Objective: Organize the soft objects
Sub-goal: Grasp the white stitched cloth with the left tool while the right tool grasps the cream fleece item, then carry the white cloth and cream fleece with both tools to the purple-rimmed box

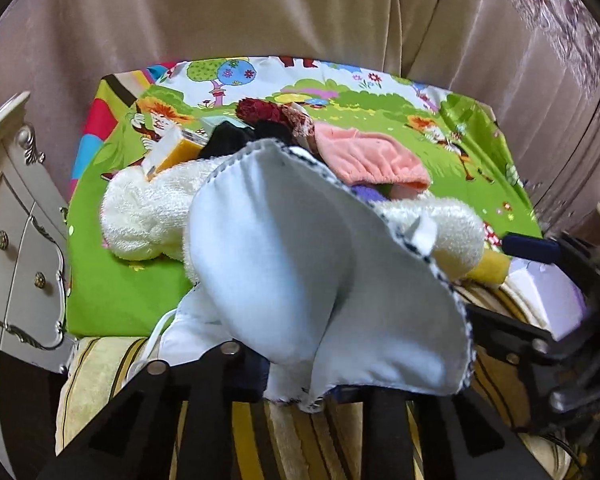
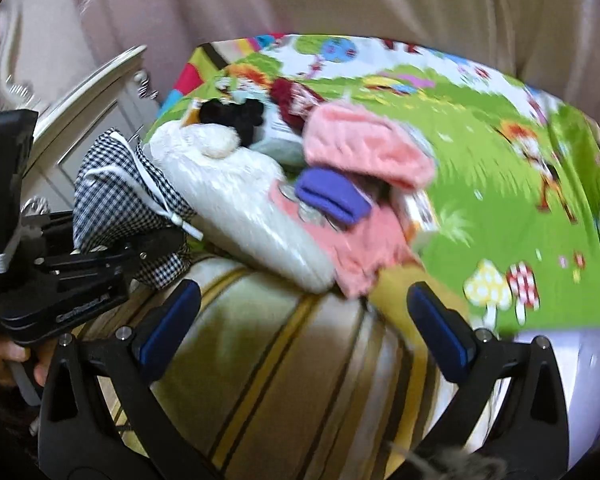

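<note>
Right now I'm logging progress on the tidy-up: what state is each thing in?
Left hand-held gripper: shut on the checked cloth.
Checked cloth: bunched, lifted, white lining facing the left camera.
Right hand-held gripper: open, empty.
White plush toy: lying on its side.
Pink towel: crumpled on the pile.
Purple cloth: folded, on the pile.
Play mat: spread flat.

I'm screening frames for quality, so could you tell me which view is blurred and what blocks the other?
Right wrist view: motion blur smears the cartoon mat and pink cloth. Left wrist view: sharper, but the white-lined checked pouch in the left gripper fills the centre; fisheye bends the edges.
</note>
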### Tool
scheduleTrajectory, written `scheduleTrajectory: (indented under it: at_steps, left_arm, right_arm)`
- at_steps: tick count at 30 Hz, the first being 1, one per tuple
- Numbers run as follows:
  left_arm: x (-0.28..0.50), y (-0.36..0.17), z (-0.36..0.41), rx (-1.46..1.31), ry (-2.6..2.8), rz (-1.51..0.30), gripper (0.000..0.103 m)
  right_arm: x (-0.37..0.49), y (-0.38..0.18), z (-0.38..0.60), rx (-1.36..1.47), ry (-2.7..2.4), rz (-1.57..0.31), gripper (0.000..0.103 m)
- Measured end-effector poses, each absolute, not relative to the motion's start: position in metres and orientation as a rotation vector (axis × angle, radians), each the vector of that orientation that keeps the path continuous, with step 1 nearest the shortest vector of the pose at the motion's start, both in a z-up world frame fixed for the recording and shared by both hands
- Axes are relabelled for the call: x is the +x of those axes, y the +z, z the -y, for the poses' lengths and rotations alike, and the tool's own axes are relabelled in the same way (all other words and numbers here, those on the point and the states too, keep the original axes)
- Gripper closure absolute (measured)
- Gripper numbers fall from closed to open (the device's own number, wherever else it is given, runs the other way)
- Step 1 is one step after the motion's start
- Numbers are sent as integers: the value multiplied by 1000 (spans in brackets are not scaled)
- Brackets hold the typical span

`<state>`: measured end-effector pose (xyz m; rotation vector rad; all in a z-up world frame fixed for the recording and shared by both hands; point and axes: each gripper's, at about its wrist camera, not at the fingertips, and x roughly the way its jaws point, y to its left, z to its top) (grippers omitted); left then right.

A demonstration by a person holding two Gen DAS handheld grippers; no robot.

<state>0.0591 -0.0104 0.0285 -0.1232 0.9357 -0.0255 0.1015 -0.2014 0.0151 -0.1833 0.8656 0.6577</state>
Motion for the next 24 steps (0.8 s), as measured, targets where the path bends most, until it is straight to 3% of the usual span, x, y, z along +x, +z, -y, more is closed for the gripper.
scheduleTrajectory:
  at_steps: [6, 9, 11, 12, 13, 14, 17, 24]
  left_arm:
    - [48, 41, -6, -180, -3, -901, 82]
    - [45, 46, -14, -196, 17, -890, 83]
    - [44, 46, -17, -198, 27, -885, 83]
    - [44, 47, -19, -202, 31, -885, 83]
    - [44, 47, -21, -205, 34, -885, 82]
    - [44, 47, -22, -207, 37, -884, 83]
    - [42, 51, -22, -208, 44, -872, 83]
    - [39, 69, -12, -184, 43, -830, 83]
  right_arm:
    - [124, 20, 175, -250, 729, -877, 6]
    - [133, 16, 161, -261, 767, -908, 26]
    - [136, 13, 154, -266, 789, -925, 50]
    - [136, 11, 150, -267, 805, -934, 56]
    - [136, 10, 148, -266, 817, -942, 70]
    - [136, 9, 147, -259, 830, -945, 75]
    - [131, 16, 152, -231, 855, -916, 81]
    - [126, 44, 177, -123, 867, -846, 84]
